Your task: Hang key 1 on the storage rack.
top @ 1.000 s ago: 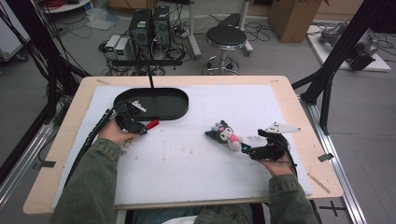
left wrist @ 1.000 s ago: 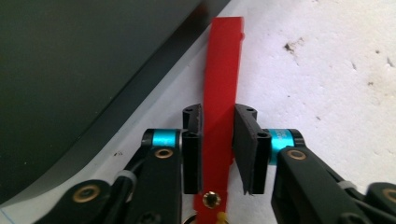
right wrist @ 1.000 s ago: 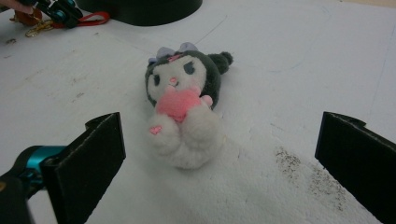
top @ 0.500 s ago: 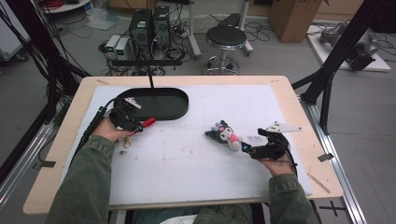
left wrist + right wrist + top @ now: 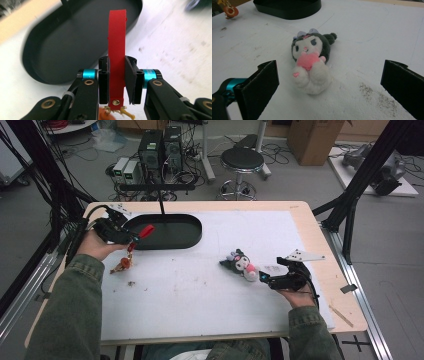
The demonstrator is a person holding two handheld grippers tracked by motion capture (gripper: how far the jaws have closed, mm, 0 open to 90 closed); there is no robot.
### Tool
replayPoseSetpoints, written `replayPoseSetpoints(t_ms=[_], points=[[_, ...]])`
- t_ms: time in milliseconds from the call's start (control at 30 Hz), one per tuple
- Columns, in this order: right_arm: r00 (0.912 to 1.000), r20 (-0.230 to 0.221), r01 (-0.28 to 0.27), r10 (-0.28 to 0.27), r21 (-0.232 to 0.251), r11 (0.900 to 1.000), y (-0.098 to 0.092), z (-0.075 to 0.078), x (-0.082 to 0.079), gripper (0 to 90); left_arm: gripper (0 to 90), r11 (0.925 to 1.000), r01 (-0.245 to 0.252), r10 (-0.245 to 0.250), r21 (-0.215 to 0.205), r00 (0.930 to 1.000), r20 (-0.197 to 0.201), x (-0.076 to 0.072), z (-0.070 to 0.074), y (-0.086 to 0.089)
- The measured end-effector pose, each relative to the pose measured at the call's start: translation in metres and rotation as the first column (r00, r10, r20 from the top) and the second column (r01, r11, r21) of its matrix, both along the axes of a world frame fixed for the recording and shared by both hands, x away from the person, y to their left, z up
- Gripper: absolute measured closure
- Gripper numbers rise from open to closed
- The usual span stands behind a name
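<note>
Lifting off the white bench [image 5: 210,300]: left gripper [image 5: 117,82], jaws clamped on red flat strap [image 5: 116,50] with orange charm dangling, now raised nearer the black oval tray [image 5: 172,232] than a second ago. Right gripper [image 5: 329,87] wide open, empty, facing small black-and-white plush toy [image 5: 310,63].

One black oval tray [image 5: 170,231], one plush toy [image 5: 241,264] and one red strap [image 5: 145,231] with a single gold-and-orange charm [image 5: 122,265] sit at the white surface [image 5: 210,290]. Two grippers, left [image 5: 131,237] and right [image 5: 262,279], work there. One stool [image 5: 242,160] stands beyond.
</note>
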State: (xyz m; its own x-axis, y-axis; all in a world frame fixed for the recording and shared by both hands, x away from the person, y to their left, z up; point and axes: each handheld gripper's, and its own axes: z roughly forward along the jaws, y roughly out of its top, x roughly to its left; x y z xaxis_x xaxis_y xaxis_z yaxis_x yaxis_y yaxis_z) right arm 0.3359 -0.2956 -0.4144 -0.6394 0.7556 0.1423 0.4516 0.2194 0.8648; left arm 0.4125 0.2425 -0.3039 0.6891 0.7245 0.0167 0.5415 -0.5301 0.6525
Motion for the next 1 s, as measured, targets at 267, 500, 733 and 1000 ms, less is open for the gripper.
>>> replayPoseSetpoints(t_ms=[267,500,733,1000], points=[[0.9999,-0.01,-0.007,0.007,-0.019,1.0,0.001,-0.001,0.0,0.5,74.9,0.9996,-0.02,0.021,-0.019,0.9984,0.052,0.012,0.031,-0.002],[1.0,-0.006,-0.006,0.005,-0.02,1.0,0.001,-0.001,0.0,0.5,74.8,0.9989,-0.016,0.019,-0.044,0.9977,0.066,0.026,0.046,-0.012],[0.9999,-0.011,-0.012,0.011,-0.036,0.999,0.002,-0.003,0.0,0.5,74.9,0.9973,-0.024,0.031,-0.07,0.9945,0.1,0.037,0.061,-0.011],[0.9999,-0.012,-0.003,0.003,-0.037,0.999,0.001,-0.003,-0.001,0.5,74.9,0.9906,-0.058,0.073,-0.124,0.9909,0.114,0.05,0.07,-0.003]])
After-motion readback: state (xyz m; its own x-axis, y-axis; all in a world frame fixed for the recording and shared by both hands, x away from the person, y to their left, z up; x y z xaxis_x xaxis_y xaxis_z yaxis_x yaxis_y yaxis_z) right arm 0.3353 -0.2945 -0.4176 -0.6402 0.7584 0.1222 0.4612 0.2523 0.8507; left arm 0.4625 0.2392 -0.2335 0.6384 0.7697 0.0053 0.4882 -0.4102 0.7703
